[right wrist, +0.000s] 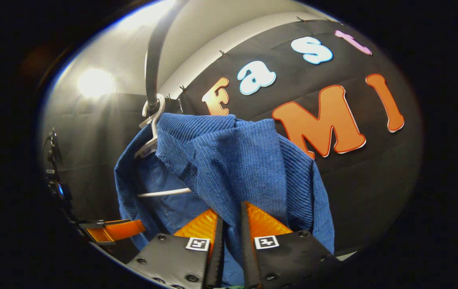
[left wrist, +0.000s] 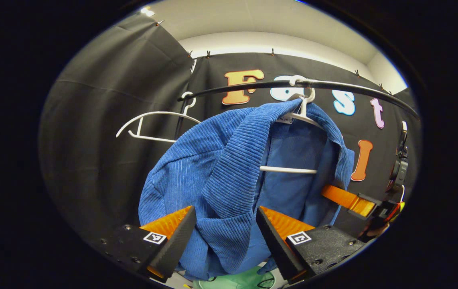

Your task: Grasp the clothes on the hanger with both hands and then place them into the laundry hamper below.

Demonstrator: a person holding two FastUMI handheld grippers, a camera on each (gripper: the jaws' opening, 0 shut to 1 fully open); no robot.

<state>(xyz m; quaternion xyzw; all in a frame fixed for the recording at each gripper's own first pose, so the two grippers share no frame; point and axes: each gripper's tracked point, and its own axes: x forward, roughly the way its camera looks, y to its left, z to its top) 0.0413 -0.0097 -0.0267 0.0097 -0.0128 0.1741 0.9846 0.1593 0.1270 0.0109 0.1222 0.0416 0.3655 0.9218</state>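
Note:
A blue corduroy jacket (left wrist: 229,168) hangs on a white hanger (left wrist: 289,169) from a black rail (left wrist: 253,85). In the left gripper view, my left gripper (left wrist: 225,212) stands open, with a fold of the jacket's front panel between its spread fingers. My right gripper (left wrist: 329,192) reaches into the jacket's right edge there. In the right gripper view, my right gripper (right wrist: 231,208) is shut on the jacket (right wrist: 237,168) at its side, with the fabric pinched in the narrow gap. The left gripper (right wrist: 132,229) shows at the lower left of that view. A green hamper (left wrist: 233,281) peeks out below the jacket.
An empty white hanger (left wrist: 153,124) hangs on the rail to the left of the jacket. Black cloth walls close in behind and to both sides. A black device on a stand (left wrist: 399,168) is at the right edge.

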